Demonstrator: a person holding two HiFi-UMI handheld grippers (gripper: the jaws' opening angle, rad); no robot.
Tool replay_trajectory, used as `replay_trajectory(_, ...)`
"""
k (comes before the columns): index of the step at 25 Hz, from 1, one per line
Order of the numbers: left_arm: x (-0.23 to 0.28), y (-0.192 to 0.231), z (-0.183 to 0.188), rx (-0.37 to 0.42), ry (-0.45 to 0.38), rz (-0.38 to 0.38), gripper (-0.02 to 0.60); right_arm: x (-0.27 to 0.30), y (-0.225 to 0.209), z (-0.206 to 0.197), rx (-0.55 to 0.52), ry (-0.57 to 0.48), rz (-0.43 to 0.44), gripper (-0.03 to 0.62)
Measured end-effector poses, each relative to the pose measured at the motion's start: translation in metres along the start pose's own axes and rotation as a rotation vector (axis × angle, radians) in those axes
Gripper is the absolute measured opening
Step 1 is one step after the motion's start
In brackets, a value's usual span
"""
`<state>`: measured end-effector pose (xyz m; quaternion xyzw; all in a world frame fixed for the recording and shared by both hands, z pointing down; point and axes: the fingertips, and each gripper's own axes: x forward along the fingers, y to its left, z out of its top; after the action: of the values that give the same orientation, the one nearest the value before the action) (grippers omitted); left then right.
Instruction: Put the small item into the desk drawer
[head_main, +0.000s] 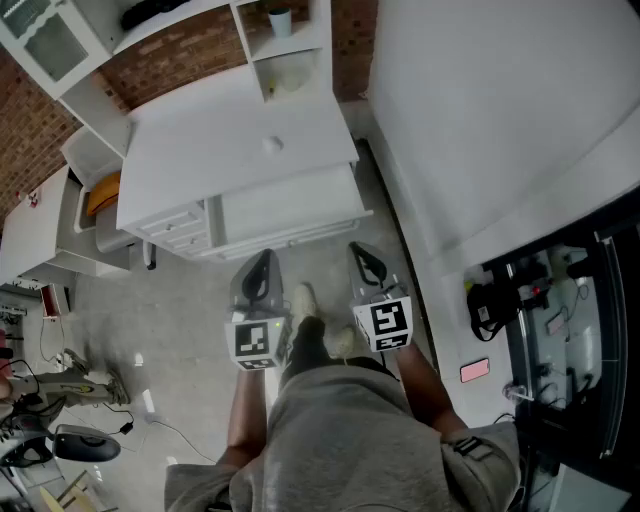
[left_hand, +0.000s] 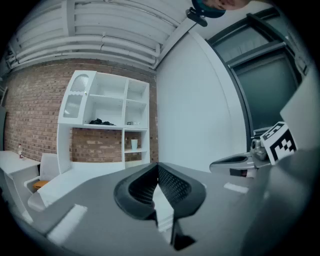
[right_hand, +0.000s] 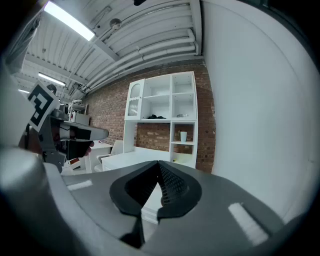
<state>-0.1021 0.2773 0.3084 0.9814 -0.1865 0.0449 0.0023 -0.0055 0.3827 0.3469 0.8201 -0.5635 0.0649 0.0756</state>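
A small pale round item (head_main: 271, 145) lies on the white desk top (head_main: 200, 165). Under the top, a wide drawer front (head_main: 290, 208) looks closed. I stand a step back from the desk with both grippers held low near my body, pointing at it. My left gripper (head_main: 262, 262) is shut with nothing between its pads; in the left gripper view its tips (left_hand: 158, 167) meet. My right gripper (head_main: 362, 255) is also shut and empty, and its tips (right_hand: 159, 165) touch in the right gripper view. Both are well short of the desk.
A white shelf unit with a cup (head_main: 280, 20) rises behind the desk. Small drawers (head_main: 175, 225) sit at the desk's left, with a chair with an orange cushion (head_main: 100, 195) beside it. A white wall (head_main: 480, 110) and a black rack (head_main: 560, 320) stand on the right. Cables lie on the floor at the left.
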Motion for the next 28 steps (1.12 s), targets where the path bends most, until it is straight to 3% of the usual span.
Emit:
replay_trajectory(12, 0.042, 0.017, -0.008, -0.011, 0.031, 0.008, 0.012, 0.041, -0.024, 0.0, 0.035, 0.0, 0.0, 0.003)
replay_trajectory(28, 0.162, 0.144, -0.002, -0.029, 0.06, 0.034, 0.012, 0.228, -0.018, 0.03, 0.014, 0.053, 0.087, 0.003)
